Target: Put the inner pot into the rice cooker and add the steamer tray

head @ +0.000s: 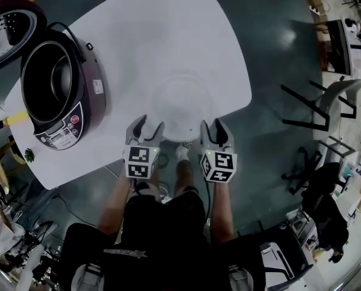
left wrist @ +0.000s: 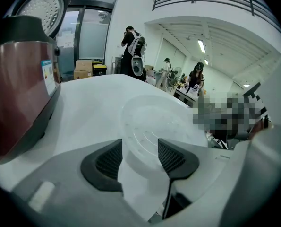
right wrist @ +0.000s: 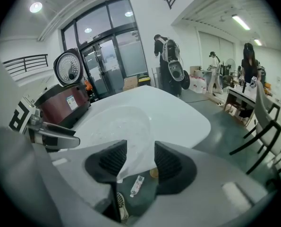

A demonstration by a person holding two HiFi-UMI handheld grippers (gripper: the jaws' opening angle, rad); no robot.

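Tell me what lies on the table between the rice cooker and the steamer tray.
Nothing: only bare white table shows between the rice cooker and the steamer tray, clearest in the head view; the left gripper view agrees.

The left tongs (head: 146,129) and right tongs (head: 213,128) angle downward, jaws apart.

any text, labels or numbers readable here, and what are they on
Nothing reads clearly.
rice cooker control panel: print too small.
side sticker on the cooker: blurred.
left gripper and right gripper cubes: square markers only, no words.
shirt print: blurred.
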